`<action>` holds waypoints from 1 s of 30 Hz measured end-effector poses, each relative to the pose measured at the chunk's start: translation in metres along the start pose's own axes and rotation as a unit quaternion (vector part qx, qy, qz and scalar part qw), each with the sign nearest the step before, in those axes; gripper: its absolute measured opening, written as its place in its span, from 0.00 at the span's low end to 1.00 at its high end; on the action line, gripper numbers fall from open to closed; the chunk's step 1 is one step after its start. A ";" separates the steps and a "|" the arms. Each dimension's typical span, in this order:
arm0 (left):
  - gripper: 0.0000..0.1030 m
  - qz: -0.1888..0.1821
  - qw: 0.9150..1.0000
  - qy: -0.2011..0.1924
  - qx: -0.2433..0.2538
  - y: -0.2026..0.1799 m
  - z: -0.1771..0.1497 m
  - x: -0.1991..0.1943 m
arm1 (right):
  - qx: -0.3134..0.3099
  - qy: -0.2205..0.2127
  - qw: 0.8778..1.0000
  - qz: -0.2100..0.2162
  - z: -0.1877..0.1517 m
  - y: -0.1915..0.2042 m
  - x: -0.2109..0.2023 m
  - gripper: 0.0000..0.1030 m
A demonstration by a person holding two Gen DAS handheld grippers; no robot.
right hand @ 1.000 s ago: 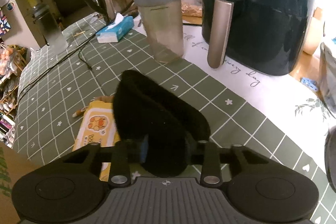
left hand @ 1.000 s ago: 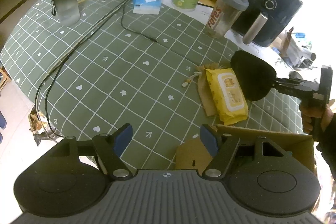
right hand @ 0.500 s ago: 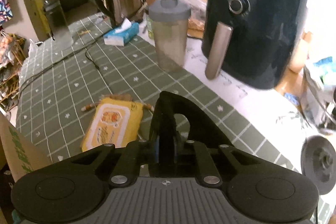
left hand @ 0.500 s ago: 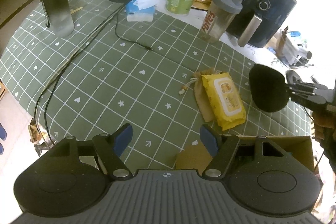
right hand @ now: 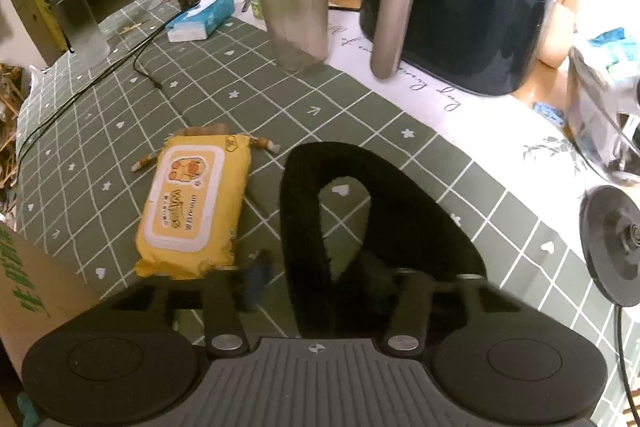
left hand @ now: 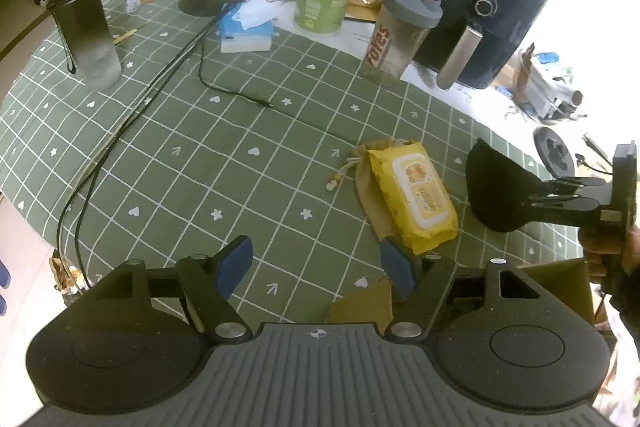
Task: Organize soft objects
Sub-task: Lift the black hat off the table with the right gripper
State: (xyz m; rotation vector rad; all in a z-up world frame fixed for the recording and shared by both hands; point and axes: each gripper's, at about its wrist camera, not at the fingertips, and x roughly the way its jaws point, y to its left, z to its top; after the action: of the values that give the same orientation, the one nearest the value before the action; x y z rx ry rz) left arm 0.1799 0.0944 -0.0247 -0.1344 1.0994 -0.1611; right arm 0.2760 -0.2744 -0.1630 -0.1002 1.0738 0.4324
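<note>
A: We sweep from the left. Our left gripper (left hand: 316, 263) hangs over the green checked tablecloth (left hand: 192, 147) with its 2 blue pads (left hand: 236, 261) spread wide and nothing between them.

B: Next along, the yellow soft pack of wet wipes (left hand: 412, 195) lies flat on a brown drawstring pouch (left hand: 366, 187), just ahead of that gripper's right finger.

A: Then our right gripper (right hand: 326, 279). Its jaws are opening, and the floppy black fabric loop (right hand: 352, 211) sits between them, draped forward over the cloth. We cannot tell whether either pad still presses on it.

B: In the left wrist view the black fabric juts out past the fingers, above the table, beside the brown cardboard box (left hand: 560, 287) at the near edge.

A: We judge the risk plainly: with the jaws parting here, the fabric could drop onto the table short of the box, or snag on 1 finger and drag.

B: It could also fall across the wipes and cover them.
</note>
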 end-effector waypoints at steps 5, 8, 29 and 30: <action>0.68 0.001 1.000 0.001 -0.001 0.000 0.001 0.002 | 0.003 -0.028 1.000 -0.013 -0.008 -0.009 -0.005 1.00; 0.68 0.002 1.000 0.003 -0.003 0.000 0.002 0.003 | 0.013 -0.032 0.999 -0.033 -0.013 -0.017 -0.003 1.00; 0.68 0.007 1.000 0.007 -0.013 -0.002 0.005 0.009 | 0.149 -0.064 0.987 0.011 -0.048 -0.053 -0.018 1.00; 0.68 0.007 1.000 0.007 -0.013 -0.002 0.005 0.009 | 0.148 -0.065 0.987 0.011 -0.050 -0.051 -0.020 1.00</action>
State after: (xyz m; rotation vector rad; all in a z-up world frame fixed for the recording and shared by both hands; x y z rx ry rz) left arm 0.1885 0.0909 -0.0300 -0.1482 1.1164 -0.1359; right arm 0.2470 -0.3409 -0.1763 0.1997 1.0006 0.2906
